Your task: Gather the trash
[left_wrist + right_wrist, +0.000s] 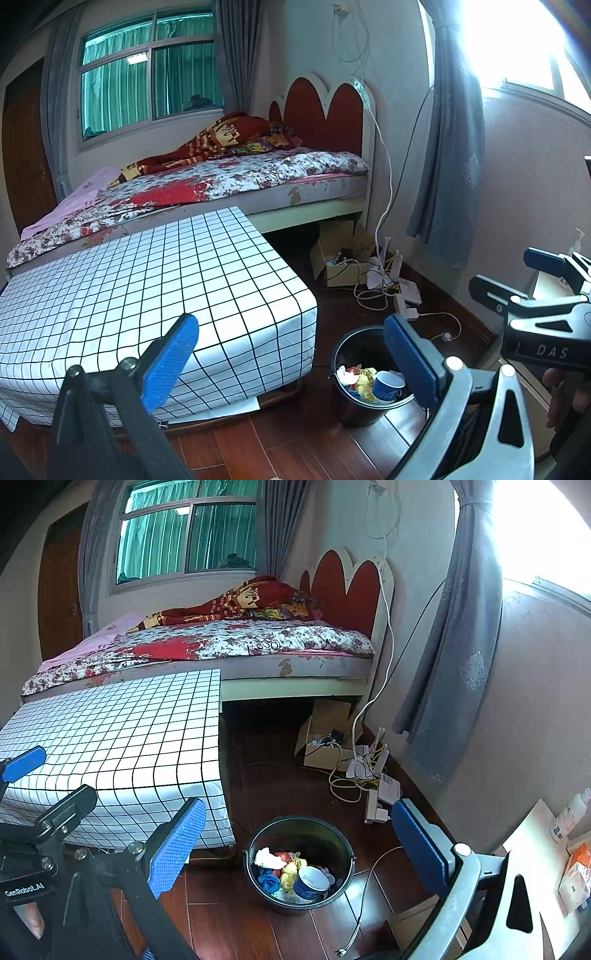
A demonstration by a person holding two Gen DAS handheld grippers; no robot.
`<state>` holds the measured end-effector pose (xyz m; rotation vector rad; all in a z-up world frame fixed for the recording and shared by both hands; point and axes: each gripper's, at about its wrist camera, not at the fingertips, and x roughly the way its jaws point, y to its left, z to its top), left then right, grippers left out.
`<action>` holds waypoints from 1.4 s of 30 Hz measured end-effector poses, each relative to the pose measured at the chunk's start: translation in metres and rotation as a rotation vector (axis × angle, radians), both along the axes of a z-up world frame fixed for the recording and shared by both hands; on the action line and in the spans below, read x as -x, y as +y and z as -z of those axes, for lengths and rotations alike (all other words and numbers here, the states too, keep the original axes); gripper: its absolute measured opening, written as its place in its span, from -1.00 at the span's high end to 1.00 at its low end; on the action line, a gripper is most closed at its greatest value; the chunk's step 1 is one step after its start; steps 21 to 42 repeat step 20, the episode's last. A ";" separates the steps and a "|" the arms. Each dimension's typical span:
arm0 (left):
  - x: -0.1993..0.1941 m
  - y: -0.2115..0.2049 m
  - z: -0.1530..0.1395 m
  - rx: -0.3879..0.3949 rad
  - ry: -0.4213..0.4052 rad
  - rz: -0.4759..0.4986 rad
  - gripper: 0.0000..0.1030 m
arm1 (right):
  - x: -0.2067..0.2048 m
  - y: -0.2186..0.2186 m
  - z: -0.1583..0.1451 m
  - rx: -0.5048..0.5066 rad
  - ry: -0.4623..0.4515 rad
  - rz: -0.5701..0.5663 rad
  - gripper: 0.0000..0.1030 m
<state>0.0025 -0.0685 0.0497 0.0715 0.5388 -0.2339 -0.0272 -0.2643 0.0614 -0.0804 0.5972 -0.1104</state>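
Both tools are spread wide open with nothing between the blue pads. The left tool (291,354) hangs over the near edge of the worktop (147,280), which is covered in a white cloth with a black grid. The right tool (299,840) sits right above the black bucket (299,864).

The bucket stands on the dark red wood floor (288,782), just right of the worktop's near corner. The trash (291,873) is already inside it: a blue paper cup, some crumpled white, yellow and blue bits.

Further out there's a bed (229,177) with a floral sheet and a red heart-shaped headboard, right behind the worktop. By the far right wall there's a cardboard box (325,738), a tangle of white cables and a power strip (376,805). Grey curtains (461,627) hang by a bright window, and a second window shows green curtains behind the bed.
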 end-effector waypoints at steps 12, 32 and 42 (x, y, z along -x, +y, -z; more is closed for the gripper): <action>0.000 0.005 0.004 0.001 0.001 -0.017 -0.96 | -0.002 0.000 0.002 -0.002 0.008 -0.001 -0.97; 0.003 0.002 0.006 -0.009 -0.003 0.001 -0.96 | -0.002 -0.002 0.004 -0.009 0.007 0.001 -0.97; 0.003 0.002 0.006 -0.009 -0.003 0.001 -0.96 | -0.002 -0.002 0.004 -0.009 0.007 0.001 -0.97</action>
